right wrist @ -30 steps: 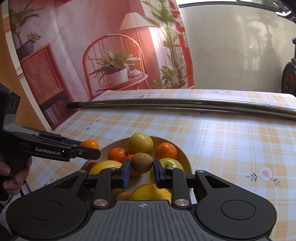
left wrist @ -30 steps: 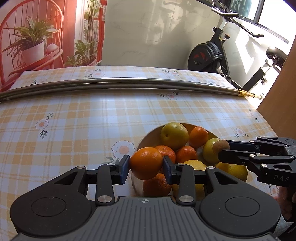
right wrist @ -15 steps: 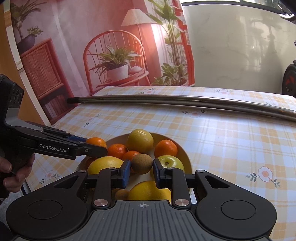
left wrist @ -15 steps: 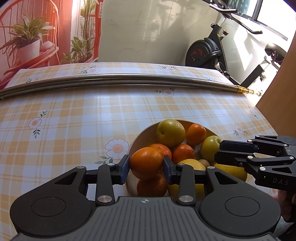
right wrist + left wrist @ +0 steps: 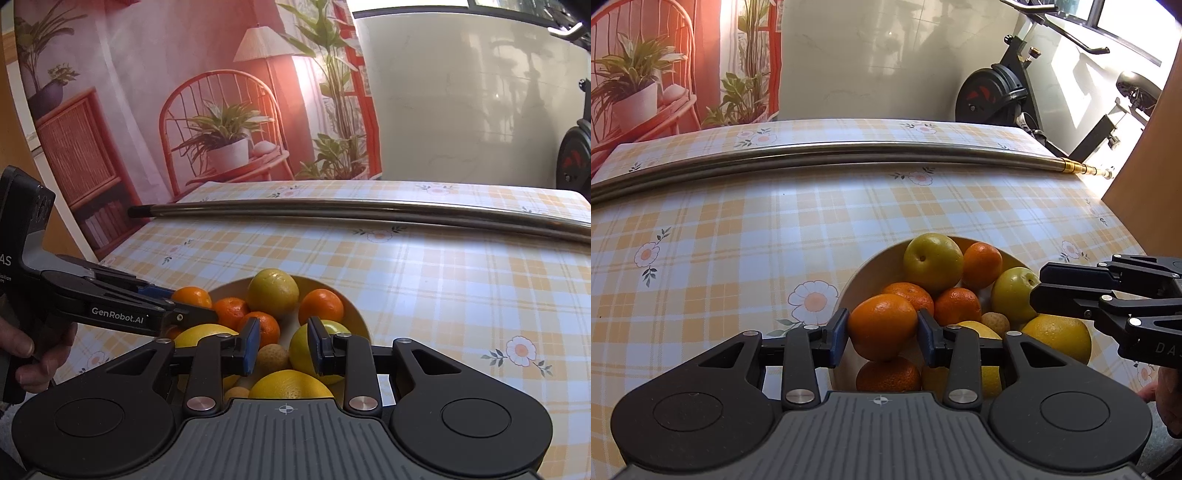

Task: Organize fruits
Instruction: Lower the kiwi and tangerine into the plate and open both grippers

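The left claw [image 5: 882, 334] is pinching a dimpled, slightly oval orange [image 5: 882, 326] low in the frame, its long axis running pad to pad, over the round cream bowl [image 5: 864, 275]. The right claw [image 5: 282, 345] is opening, its blue pads standing apart above a small, rough brown kiwi [image 5: 272, 357] lying free among smooth lemons. Beyond the bowl's rim, the checked, flowered surface [image 5: 738, 229] is lying bare up to a long steel rod [image 5: 827, 153].

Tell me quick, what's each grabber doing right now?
Left gripper: shut on an orange, above the bowl.
Right gripper: jaws opening, nothing between them; a small brown fruit lies in the bowl below.
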Action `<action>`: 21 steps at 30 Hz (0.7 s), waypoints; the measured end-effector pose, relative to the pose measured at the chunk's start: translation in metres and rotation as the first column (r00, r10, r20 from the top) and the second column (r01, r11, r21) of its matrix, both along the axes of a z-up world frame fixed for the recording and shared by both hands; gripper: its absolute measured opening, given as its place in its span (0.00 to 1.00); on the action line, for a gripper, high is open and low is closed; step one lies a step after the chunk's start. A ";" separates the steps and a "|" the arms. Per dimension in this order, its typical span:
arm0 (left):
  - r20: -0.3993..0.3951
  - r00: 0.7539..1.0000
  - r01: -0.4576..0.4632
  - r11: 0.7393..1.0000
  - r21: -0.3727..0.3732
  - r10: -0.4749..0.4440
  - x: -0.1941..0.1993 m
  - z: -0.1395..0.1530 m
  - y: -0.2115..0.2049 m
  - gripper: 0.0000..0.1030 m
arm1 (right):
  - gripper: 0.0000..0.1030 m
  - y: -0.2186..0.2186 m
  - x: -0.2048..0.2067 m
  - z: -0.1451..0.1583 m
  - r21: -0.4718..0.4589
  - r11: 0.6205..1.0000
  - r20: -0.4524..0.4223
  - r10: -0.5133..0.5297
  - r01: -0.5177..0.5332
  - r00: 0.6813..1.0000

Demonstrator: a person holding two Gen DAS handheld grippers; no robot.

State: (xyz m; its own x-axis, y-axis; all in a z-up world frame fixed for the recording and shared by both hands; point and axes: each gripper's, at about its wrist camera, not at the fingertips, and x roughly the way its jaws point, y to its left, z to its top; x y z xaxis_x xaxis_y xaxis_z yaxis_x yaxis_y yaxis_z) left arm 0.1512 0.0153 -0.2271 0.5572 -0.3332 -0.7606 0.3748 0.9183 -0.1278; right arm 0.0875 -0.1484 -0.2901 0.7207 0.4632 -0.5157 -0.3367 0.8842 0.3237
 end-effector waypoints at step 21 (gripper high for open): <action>0.045 0.997 -0.060 0.997 -0.045 0.062 -0.022 0.026 0.011 0.59 | 0.32 -0.005 -0.006 0.011 -0.020 0.998 -0.008 -0.065 0.065 0.998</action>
State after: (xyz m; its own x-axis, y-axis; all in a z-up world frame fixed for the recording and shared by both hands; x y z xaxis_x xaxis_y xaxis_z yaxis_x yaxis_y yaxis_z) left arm 0.1287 0.0266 -0.2008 0.6120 -0.3303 -0.7186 0.3251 0.9334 -0.1521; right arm 0.0819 -0.1538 -0.2792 0.7444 0.4049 -0.5309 -0.2753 0.9105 0.3085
